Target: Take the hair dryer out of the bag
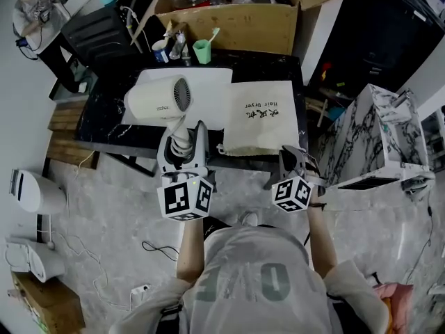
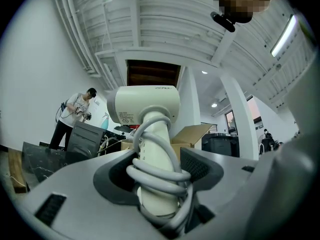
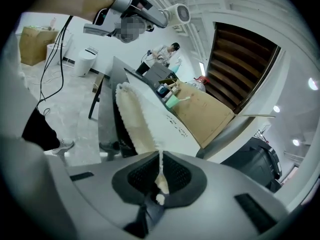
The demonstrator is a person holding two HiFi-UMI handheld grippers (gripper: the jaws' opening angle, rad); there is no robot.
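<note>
You're clamping the left gripper [image 1: 183, 143] on the hair dryer [image 1: 158, 99] by its handle. The jaws are standing wide around it, with the grey cord [image 2: 159, 173] coiling tight about that handle. The dryer is showing a cream-white rounded barrel, a grey slotted grille on its end and a small label on its side. It's lying wholly outside the bag [image 1: 260, 117], just left of it, over the dark marbled worktop [image 1: 103, 120]. Your right gripper [image 1: 295, 164] is pinching the cream bag's near edge, jaws nearly together on the fabric.
</note>
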